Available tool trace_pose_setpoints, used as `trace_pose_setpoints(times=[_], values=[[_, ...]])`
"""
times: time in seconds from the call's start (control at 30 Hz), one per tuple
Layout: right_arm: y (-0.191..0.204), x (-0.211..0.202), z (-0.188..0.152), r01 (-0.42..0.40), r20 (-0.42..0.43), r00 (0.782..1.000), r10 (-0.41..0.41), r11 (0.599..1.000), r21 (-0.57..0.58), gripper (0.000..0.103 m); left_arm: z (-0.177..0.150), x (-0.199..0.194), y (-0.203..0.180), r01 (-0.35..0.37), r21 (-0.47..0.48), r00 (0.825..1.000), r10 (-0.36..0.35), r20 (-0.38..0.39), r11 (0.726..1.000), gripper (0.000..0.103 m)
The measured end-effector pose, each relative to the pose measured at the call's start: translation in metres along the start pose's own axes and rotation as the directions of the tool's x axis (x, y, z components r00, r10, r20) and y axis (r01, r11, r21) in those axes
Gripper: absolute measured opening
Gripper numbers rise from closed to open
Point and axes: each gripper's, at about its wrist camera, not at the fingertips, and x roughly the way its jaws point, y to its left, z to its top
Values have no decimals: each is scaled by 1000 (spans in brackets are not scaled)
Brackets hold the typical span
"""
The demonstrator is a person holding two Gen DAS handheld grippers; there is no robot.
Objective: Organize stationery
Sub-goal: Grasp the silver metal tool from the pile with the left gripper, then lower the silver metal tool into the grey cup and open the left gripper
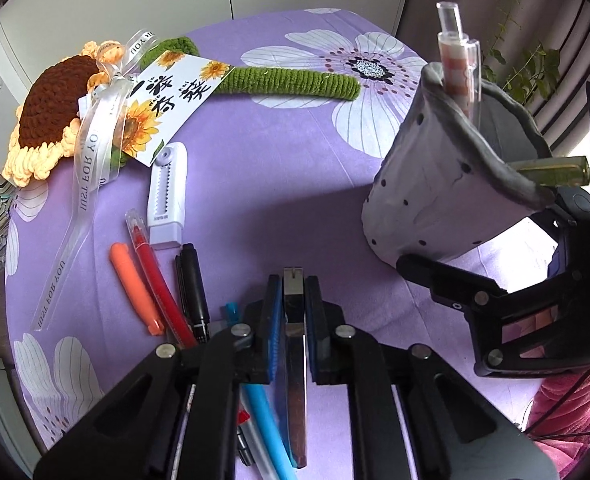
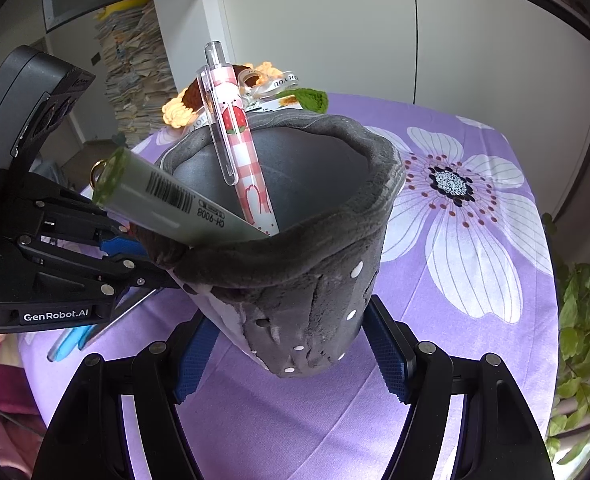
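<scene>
Gripping a flat metal-bladed tool [image 1: 294, 344], probably a utility knife or ruler, your left gripper [image 1: 294, 300] has its blue pads pressed on both flat sides, the tool's long axis running straight along the gripper from 6 toward 12 o'clock in the left wrist view. Your right gripper [image 2: 289, 344] is clamped on the base of the grey dotted pen holder [image 2: 315, 292] and holds it tilted, its mouth leaning toward the left gripper. That holder sits at about 2 o'clock from the held tool, near but apart, so the left hand is the one to carry it there. Inside already stand a pink checked pen [image 2: 239, 148] and a green marker [image 2: 175, 204] that sticks out at 9 o'clock over the rim; I judge you should enter end-first at the free side of the mouth. Loose on the purple-clothed bench [image 1: 255, 184] at 10 o'clock lie an orange pen [image 1: 135, 292], a red pen [image 1: 159, 280], a black marker [image 1: 193, 284] and a white correction tape [image 1: 168, 196]; a blue pen [image 1: 263, 420] lies under the gripper.
</scene>
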Motion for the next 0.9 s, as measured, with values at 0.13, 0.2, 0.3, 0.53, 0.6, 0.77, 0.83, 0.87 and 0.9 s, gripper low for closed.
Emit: trace_pose_setpoints(times=[0.13, 0.2, 0.3, 0.53, 0.6, 0.77, 0.83, 0.87, 0.9], values=[[0, 0, 0, 0, 0, 1000, 0, 1000, 0, 72, 1, -26, 0, 3, 13, 998, -3, 63, 1000, 9], [0, 0, 0, 0, 0, 1000, 0, 1000, 0, 72, 2, -39, -1, 14, 16, 995, -15, 99, 1000, 9], [0, 0, 0, 0, 0, 1000, 0, 1000, 0, 72, 3, -62, -1, 62, 13, 987, -63, 150, 998, 9], [0, 0, 0, 0, -1, 1000, 0, 1000, 0, 72, 8, -117, -12, 85, 55, 953, -97, 288, 995, 9], [0, 0, 0, 0, -1, 1000, 0, 1000, 0, 72, 10, -134, -16, 86, 73, 937, -106, 332, 994, 9], [0, 0, 0, 0, -1, 1000, 0, 1000, 0, 72, 18, -181, -25, 96, 119, 883, -140, 447, 988, 9], [0, 0, 0, 0, -1, 1000, 0, 1000, 0, 72, 21, -196, -29, 106, 137, 860, -160, 485, 985, 9], [0, 0, 0, 0, -1, 1000, 0, 1000, 0, 72, 22, -202, -31, 106, 141, 850, -164, 500, 984, 9], [0, 0, 0, 0, -1, 1000, 0, 1000, 0, 72, 23, -205, -34, 102, 149, 845, -164, 509, 984, 9]])
